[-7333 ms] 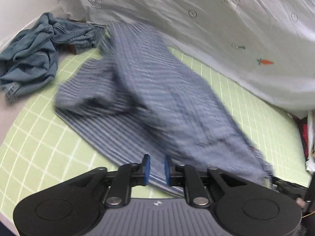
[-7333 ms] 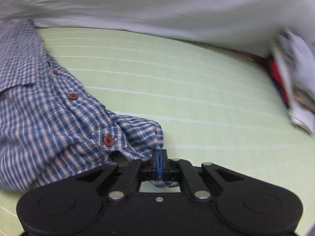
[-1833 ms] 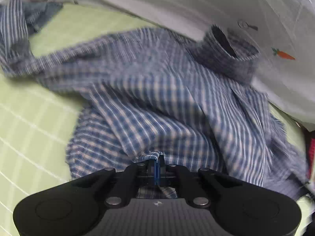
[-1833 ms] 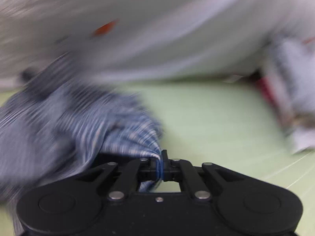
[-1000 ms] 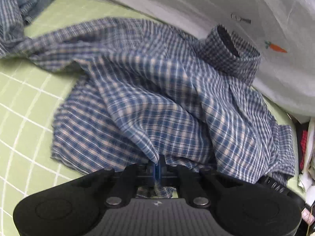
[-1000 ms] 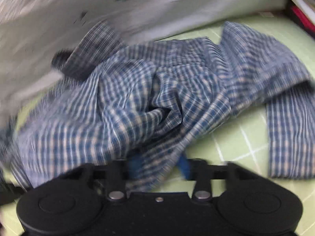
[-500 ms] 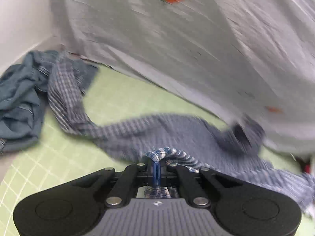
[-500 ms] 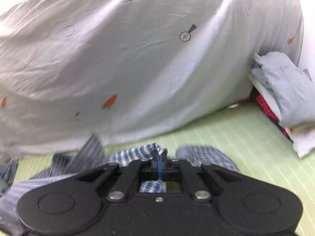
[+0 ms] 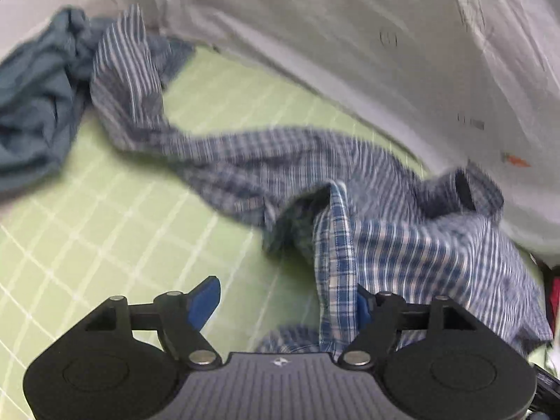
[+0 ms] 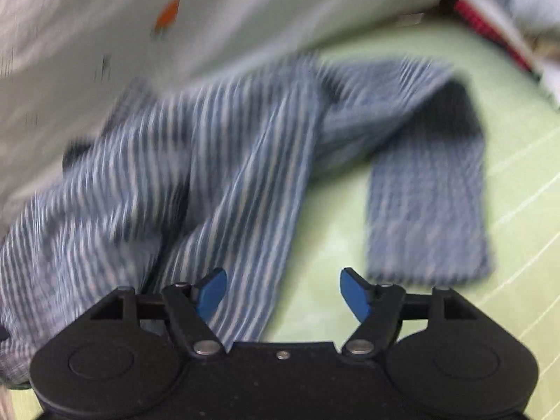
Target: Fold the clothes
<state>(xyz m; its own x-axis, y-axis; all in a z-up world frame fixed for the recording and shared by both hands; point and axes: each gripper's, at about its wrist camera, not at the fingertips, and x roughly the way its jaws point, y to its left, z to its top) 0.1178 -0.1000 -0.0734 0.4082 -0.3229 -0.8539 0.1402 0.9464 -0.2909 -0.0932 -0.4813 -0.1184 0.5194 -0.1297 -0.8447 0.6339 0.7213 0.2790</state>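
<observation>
Both tools are opening: the left tool [image 9: 285, 301] has its jaws spread with a strip of the checked shirt [image 9: 385, 210] draped against the right-hand blue pad but not pinched, and the right tool [image 10: 283, 292] stands wide over a fold of the same shirt, gripping nothing. Beneath them lies a pale green cutting mat [image 9: 105, 227] ruled with a white grid, covering the worktop. The shirt sprawls rumpled across the mat, one sleeve [image 10: 427, 217] lying flat toward the right. A white printed sheet [image 9: 350, 35] hangs behind, with small carrot motifs and faint line marks too blurred to read. A crumpled denim garment [image 9: 35, 98] sits at the far left, cut off by the frame. Motion blur smears most of the shirt's pattern. Red and pale items [image 10: 507, 24] at the right edge are unclear.
</observation>
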